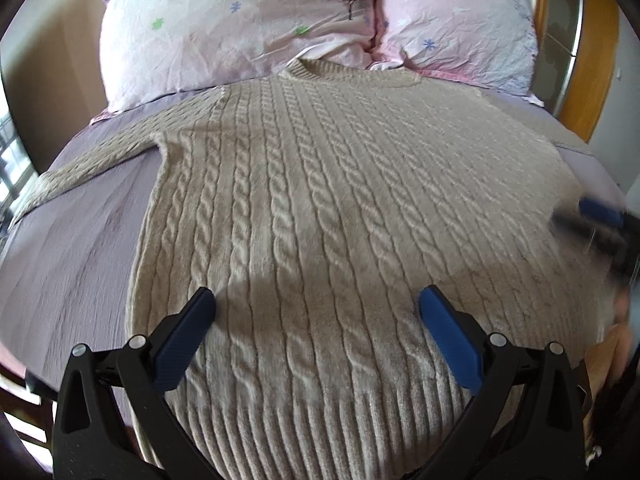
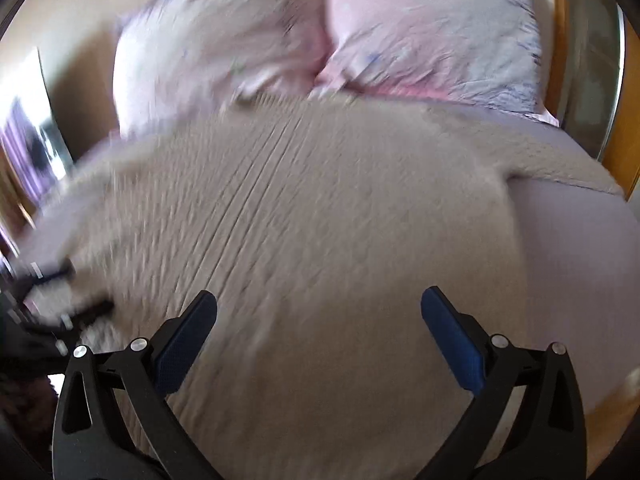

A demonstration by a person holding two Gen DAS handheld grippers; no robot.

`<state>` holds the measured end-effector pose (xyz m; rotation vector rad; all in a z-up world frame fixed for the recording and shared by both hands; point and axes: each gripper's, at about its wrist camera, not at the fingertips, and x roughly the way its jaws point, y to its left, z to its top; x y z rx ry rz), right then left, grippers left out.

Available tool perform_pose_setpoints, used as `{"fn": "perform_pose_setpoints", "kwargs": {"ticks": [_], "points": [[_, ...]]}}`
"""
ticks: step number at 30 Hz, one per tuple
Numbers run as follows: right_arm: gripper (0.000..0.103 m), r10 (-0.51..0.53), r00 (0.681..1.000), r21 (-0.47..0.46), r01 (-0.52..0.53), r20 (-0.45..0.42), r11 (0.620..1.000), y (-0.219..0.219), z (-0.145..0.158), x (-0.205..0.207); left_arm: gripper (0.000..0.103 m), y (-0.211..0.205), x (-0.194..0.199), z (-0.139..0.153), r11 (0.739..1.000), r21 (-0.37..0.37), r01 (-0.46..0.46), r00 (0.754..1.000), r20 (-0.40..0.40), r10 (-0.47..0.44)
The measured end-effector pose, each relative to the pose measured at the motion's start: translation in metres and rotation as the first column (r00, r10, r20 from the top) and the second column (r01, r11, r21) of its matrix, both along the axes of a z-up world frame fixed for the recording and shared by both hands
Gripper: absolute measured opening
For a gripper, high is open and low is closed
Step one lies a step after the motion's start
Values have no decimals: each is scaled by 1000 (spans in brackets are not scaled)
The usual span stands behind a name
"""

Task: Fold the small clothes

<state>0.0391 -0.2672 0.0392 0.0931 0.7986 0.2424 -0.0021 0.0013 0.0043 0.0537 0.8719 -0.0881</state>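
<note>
Beige cable-knit sweater (image 1: 320, 208) flat on lilac bedsheet (image 1: 72, 248), wide-spread left gripper (image 1: 318, 304) above its hem

Bed (image 1: 76, 248) fills most of frame, covered by lilac-grey sheet. Two pale pink pillows (image 1: 248, 20) with small flower print side by side along top, crumpled. Beige wall (image 1: 52, 48) behind, upper left. Bright window (image 1: 10, 148) at far left edge, daylight coming in. Orange-brown wooden frame (image 1: 592, 60) with metal strip at upper right. Right wrist view heavily blurred: same pillows at top, wood at right edge, bright patch at left edge.
</note>
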Motion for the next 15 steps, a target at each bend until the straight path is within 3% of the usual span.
{"fn": "perform_pose_setpoints", "kwargs": {"ticks": [3,4,6,8,12,14,15], "points": [[102,-228,974,120,226,2,967,-86,24,41,101,7,8,12,995,-71,67,994,91,-61],[90,-282,959,140,280,-10,950,-106,26,50,101,10,10,17,993,-85,80,989,128,-68],[68,-447,892,176,452,-68,874,-166,25,79,101,17,17,30,992,-97,82,978,200,-61],[64,-576,804,214,595,-149,775,-224,15,106,101,31,32,42,992,-109,63,971,237,-35],[56,-694,657,299,753,-293,586,-311,-13,143,101,67,54,55,984,-178,-4,964,262,51],[50,-720,607,346,791,-336,505,-343,-24,155,101,92,67,60,975,-214,-54,955,273,113],[48,-730,594,356,799,-340,484,-351,-25,157,101,102,65,60,968,-241,-65,951,280,134]]}}
